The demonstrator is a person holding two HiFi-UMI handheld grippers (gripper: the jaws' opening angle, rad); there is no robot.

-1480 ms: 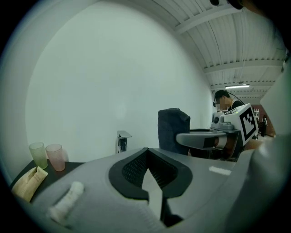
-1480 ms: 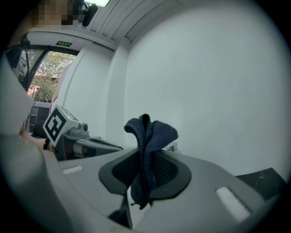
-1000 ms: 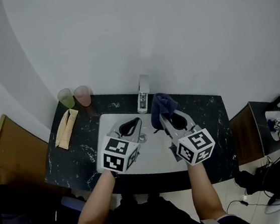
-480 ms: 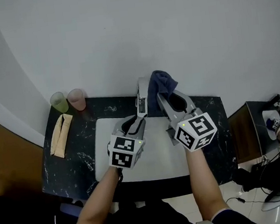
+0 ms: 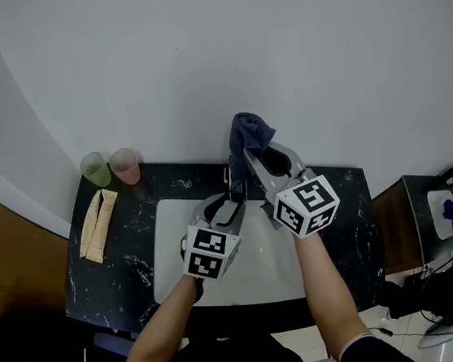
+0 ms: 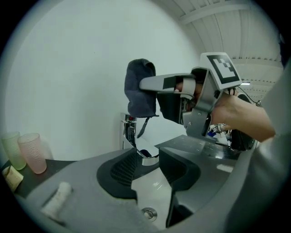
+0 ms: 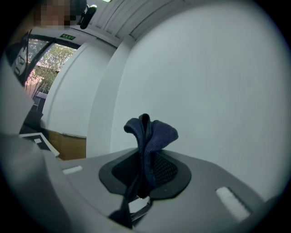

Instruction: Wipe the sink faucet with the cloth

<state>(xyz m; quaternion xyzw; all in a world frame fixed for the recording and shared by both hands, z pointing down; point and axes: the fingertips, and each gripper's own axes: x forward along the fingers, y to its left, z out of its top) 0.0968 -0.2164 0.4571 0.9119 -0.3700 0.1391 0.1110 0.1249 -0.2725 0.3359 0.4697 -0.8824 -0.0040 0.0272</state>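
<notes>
A chrome faucet (image 6: 129, 132) stands at the back of the white sink (image 5: 168, 253); in the head view its base (image 5: 234, 185) is mostly hidden behind the grippers. My left gripper (image 5: 230, 198) reaches to it. Its jaws are opening, and the spout end (image 6: 148, 158) lies between the pads without being pressed. My right gripper (image 5: 258, 154) is shut on a dark blue cloth (image 5: 249, 135), held bunched above the faucet top. The cloth (image 7: 148, 141) stands up between the right jaws, with a loose strip hanging below. From the left gripper view the cloth (image 6: 140, 88) hangs just over the faucet.
A black marble counter (image 5: 133, 257) surrounds the sink. A green cup (image 5: 94, 169) and a pink cup (image 5: 125, 165) stand at its back left, with a folded tan towel (image 5: 97, 225) beside them. The drain (image 6: 148, 212) shows in the basin. A plain wall rises behind.
Both grippers moved away from me toward the faucet. The right one lifted the cloth above the faucet. The left one went from shut to open around the spout.
</notes>
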